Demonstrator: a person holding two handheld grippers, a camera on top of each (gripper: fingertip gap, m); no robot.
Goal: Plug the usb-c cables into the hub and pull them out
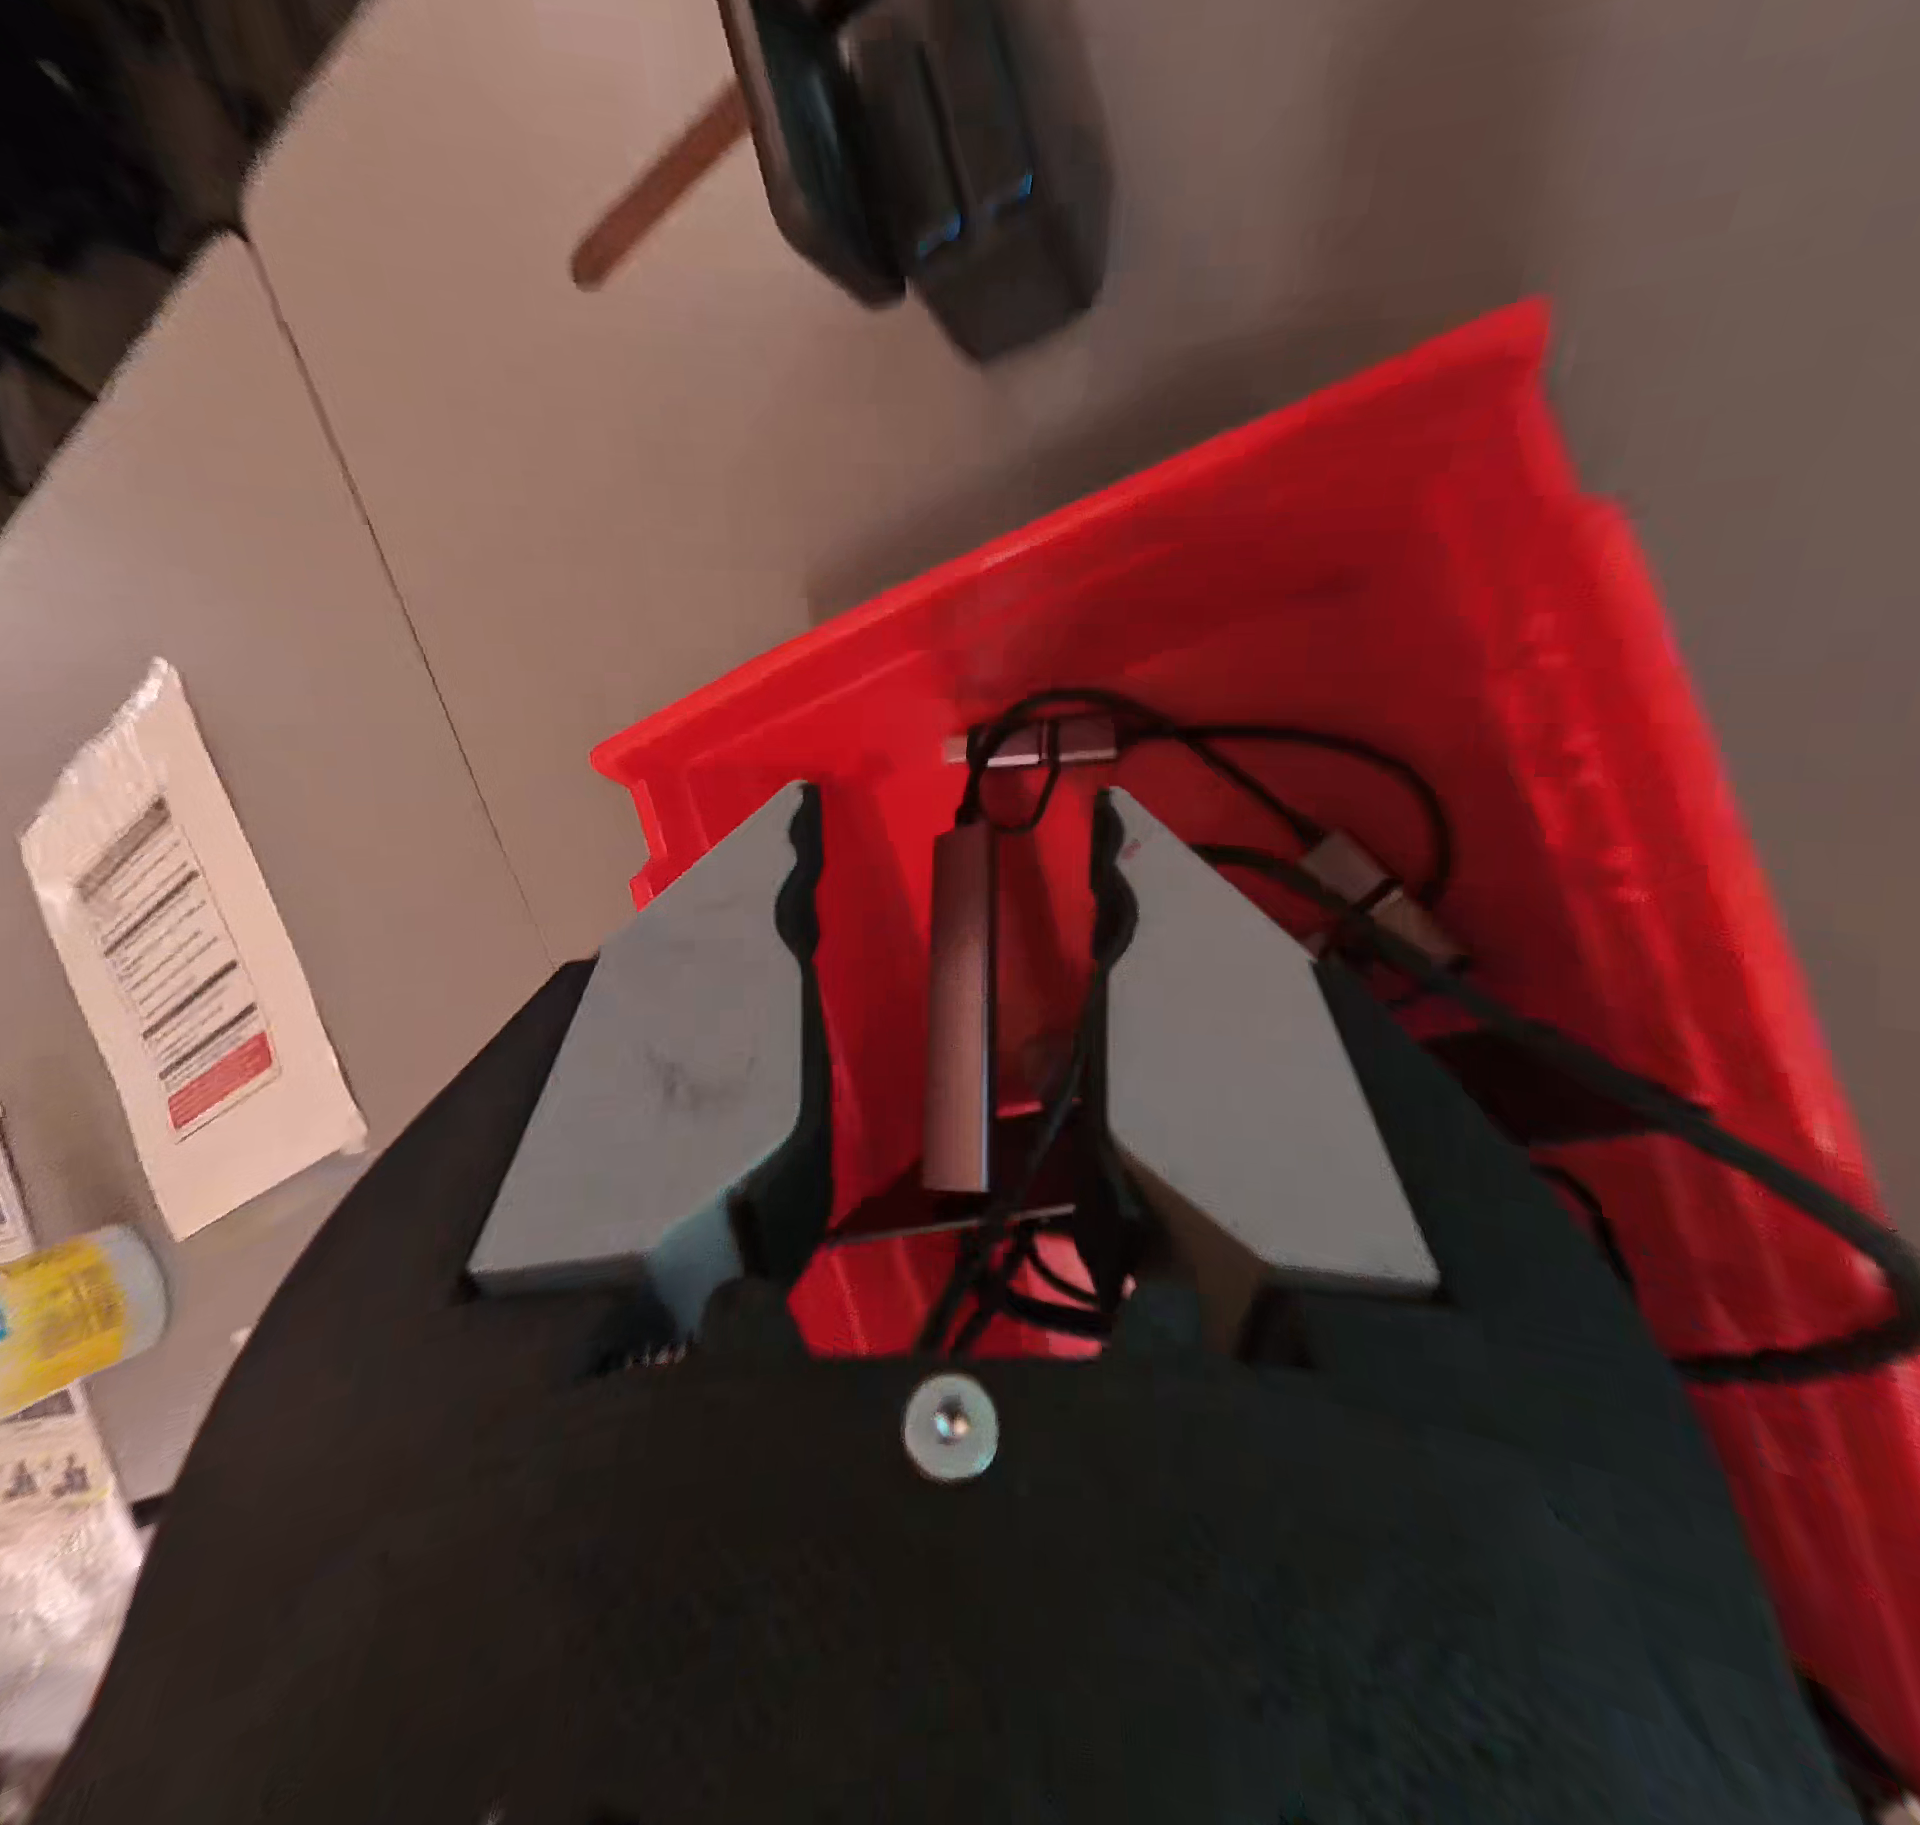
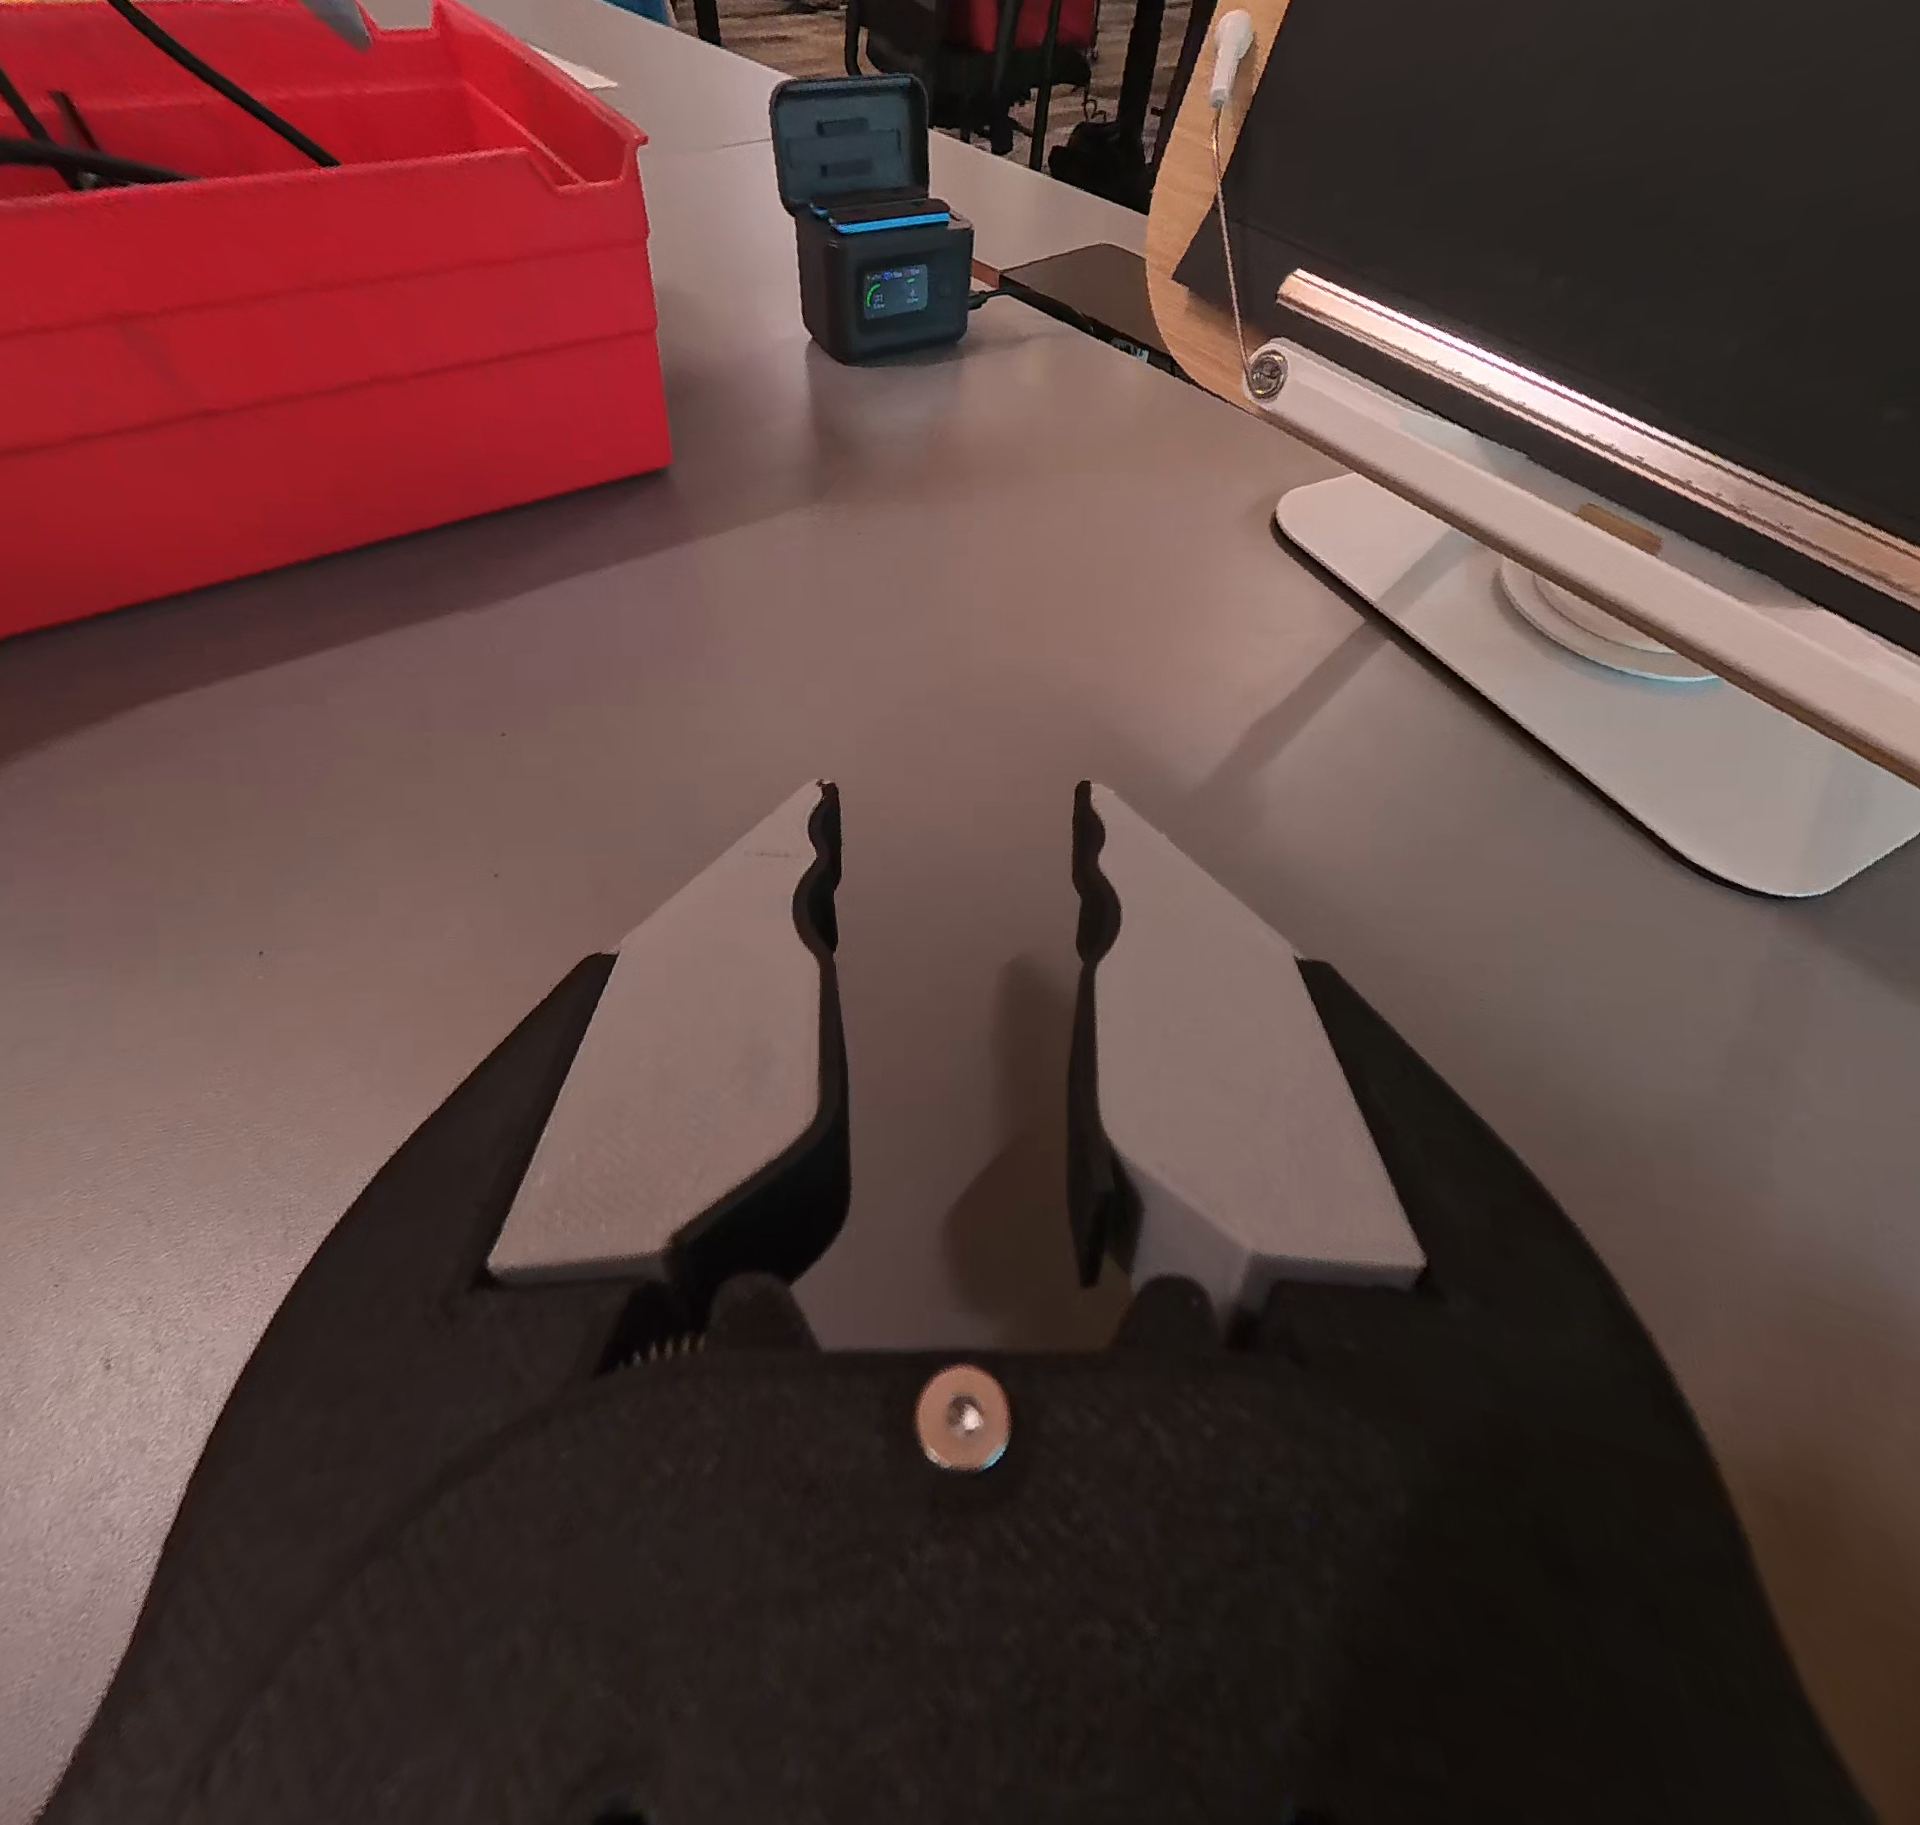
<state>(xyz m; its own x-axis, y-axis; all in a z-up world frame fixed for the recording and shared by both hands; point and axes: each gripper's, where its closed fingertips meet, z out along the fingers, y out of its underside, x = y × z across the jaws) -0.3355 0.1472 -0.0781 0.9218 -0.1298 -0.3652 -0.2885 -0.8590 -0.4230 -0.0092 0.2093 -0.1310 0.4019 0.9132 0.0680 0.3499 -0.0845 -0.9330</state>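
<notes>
In the left wrist view motion blur smears the whole picture: the dark charging case [image 1: 925, 144] at twelve o'clock is doubled and streaked, the printing on the bagged paper sheet [image 1: 177, 944] at nine o'clock is unreadable, and the yellow bottle [image 1: 78, 1308] below it is cut by the left edge. The near end of the red bin [image 1: 1351, 549] is hidden behind the left gripper [image 1: 956, 809], and the black cables [image 1: 1351, 799] tangle so that their plugs cannot be told apart, one looping out of frame at four o'clock. In the right wrist view the bin [image 2: 312, 373] runs off at ten o'clock, the monitor [image 2: 1610, 165] off at two o'clock, and the case's screen [image 2: 894, 292] is too small to make out.
</notes>
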